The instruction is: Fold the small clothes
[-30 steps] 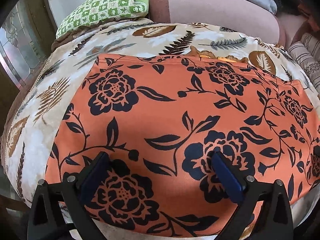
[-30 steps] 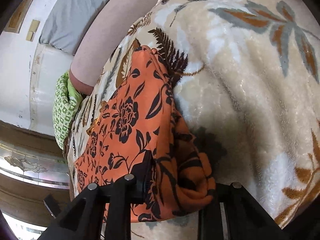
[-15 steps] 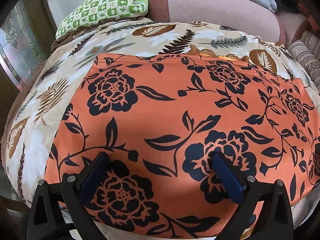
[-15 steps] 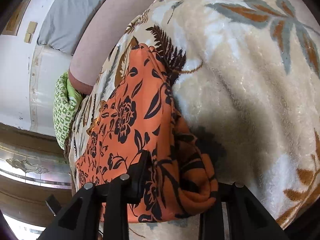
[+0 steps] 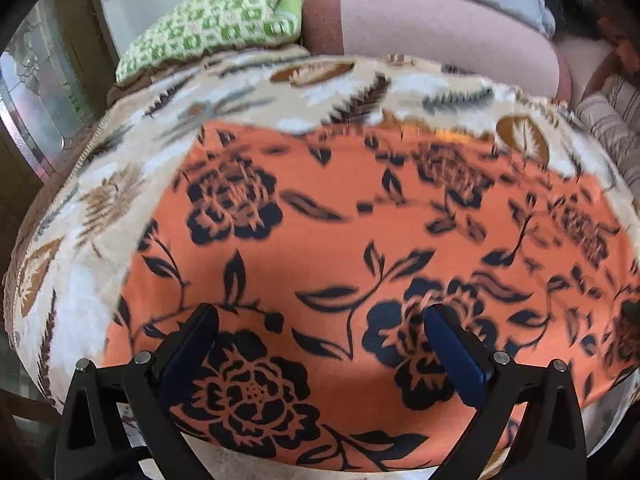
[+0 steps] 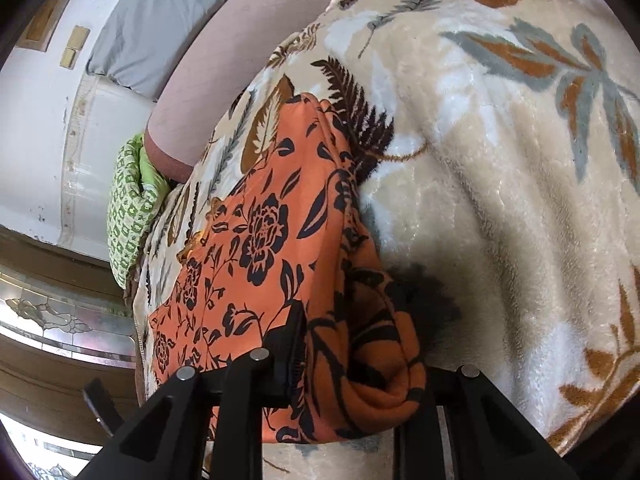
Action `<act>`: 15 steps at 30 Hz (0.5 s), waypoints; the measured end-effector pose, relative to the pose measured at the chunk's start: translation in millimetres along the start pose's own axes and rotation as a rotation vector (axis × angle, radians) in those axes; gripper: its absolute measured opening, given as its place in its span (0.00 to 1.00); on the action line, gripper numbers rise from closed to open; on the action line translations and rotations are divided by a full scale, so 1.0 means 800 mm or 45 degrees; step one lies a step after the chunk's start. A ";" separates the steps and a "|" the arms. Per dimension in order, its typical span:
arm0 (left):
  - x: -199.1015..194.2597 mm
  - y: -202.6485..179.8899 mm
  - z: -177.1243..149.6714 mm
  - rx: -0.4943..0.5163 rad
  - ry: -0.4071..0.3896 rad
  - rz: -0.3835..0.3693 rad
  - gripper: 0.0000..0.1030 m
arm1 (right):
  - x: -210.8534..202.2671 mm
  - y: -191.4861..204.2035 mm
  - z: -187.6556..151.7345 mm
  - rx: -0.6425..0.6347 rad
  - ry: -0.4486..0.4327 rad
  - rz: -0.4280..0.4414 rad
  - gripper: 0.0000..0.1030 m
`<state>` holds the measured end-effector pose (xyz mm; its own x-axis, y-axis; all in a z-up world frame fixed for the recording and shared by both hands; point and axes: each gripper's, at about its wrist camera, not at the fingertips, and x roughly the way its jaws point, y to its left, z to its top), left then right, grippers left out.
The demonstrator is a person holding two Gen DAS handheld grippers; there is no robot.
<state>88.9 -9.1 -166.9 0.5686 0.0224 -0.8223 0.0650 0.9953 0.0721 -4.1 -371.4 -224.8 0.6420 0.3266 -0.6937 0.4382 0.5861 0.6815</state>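
An orange garment with dark navy flowers (image 5: 344, 240) lies spread flat on a leaf-patterned blanket (image 5: 92, 216). My left gripper (image 5: 320, 314) hovers over the garment's near edge, open wide, with blue pads (image 5: 452, 352) apart and nothing pinched. In the right wrist view the garment's side edge (image 6: 280, 232) is bunched into a thick fold. My right gripper (image 6: 360, 344) holds that fold between its fingers, and its jaws are closing on it. The right finger is mostly hidden behind the cloth.
A green-and-white checked cushion (image 5: 224, 28) and a pink bolster (image 5: 440, 36) lie at the far end of the bed. A striped cushion (image 5: 612, 120) is at the right. A wooden frame with patterned glass (image 6: 60, 320) stands beside the bed.
The left wrist view is now blurred and the garment sits slightly lower in it. In the right view the jaws widened a little around the fold, then narrowed again.
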 end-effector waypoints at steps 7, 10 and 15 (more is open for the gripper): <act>0.029 -0.011 -0.006 0.032 0.051 0.023 1.00 | 0.005 -0.003 -0.002 0.013 0.010 0.044 0.55; 0.030 -0.010 -0.006 0.034 0.060 0.016 1.00 | 0.008 0.006 0.000 -0.042 0.010 0.009 0.37; 0.030 -0.010 -0.006 0.033 0.061 0.012 1.00 | 0.007 0.003 -0.002 -0.036 0.014 -0.003 0.25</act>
<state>98.2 -16.1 -189.8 0.5293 0.0371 -0.8476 0.0812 0.9922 0.0941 -0.6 -367.3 -227.1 0.6342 0.3333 -0.6977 0.4215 0.6074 0.6733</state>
